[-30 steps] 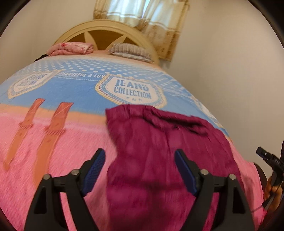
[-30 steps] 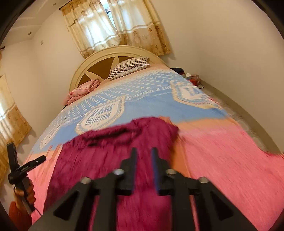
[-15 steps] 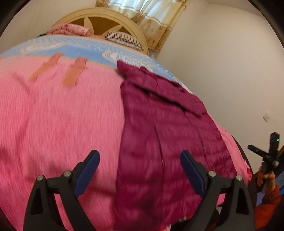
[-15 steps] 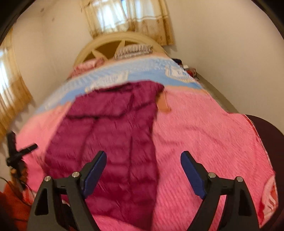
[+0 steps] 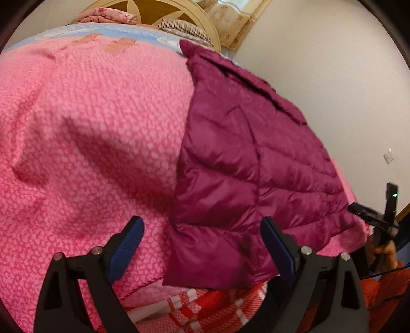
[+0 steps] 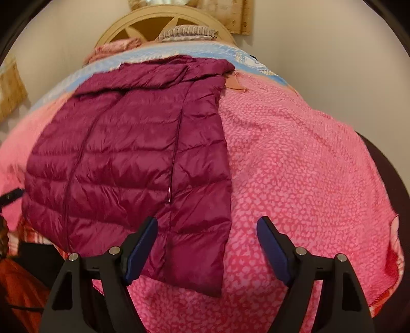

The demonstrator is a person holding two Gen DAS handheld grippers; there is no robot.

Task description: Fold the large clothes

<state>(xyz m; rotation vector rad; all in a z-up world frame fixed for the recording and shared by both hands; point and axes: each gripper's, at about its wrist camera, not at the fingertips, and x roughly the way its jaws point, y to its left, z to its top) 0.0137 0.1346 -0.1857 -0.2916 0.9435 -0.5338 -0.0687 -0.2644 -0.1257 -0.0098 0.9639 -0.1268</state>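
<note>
A maroon quilted puffer jacket [image 5: 246, 164] lies flat on the pink blanket [image 5: 89, 143], collar toward the headboard, hem at the bed's near edge. It also shows in the right wrist view [image 6: 128, 164], with its zip running down the front. My left gripper [image 5: 202, 246] is open and empty, just above the jacket's near left hem corner. My right gripper [image 6: 207, 246] is open and empty, just above the jacket's near right hem corner. Neither gripper touches the jacket.
The bed carries a blue printed band [image 6: 205, 52], pillows [image 5: 184, 27] and a cream headboard [image 6: 169, 21] at the far end. A wall [image 5: 333, 76] runs close along one side. A red checked cloth [image 5: 205, 310] hangs at the bed's near edge.
Both grippers have pulled back and dropped low toward the jacket's hem at the near edge. The right gripper, shut a second ago, has opened. The jacket now lies spread flat.
</note>
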